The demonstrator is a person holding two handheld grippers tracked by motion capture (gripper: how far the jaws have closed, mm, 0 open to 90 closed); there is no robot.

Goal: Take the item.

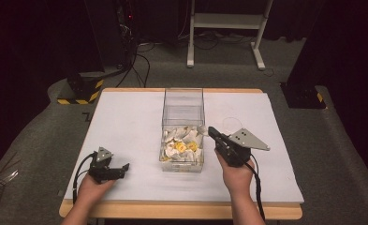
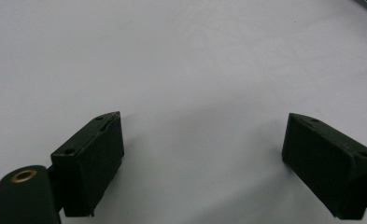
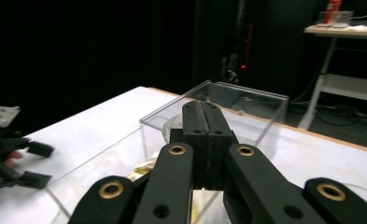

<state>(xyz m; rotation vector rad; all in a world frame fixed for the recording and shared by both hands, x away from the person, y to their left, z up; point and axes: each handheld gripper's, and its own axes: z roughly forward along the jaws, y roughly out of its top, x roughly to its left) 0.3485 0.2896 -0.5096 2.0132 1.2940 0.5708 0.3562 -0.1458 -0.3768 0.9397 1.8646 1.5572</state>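
The clear box [image 1: 183, 112] stands in the middle of the white desk [image 1: 125, 122]. Its long axis runs from the person's side to the far edge of the desk, and its open top faces up. The near end of the box holds crumpled white and yellow wrappers [image 1: 181, 146]; the far end looks bare.

The right tool [image 1: 211, 131] is just beside the right wall of the box, near its top rim, and points toward the box. Its jaws are closed together, and a small clear crumpled piece [image 1: 202, 128] sits at their tips; whether it is pinched between them cannot be told. In the right gripper view the closed jaws lie over the box rim.

The left tool [image 1: 123, 168] rests low over the desk, well apart from the box on its left side, with its jaws wide apart and nothing between them.

No readable writing shows on the box or the wrappers.
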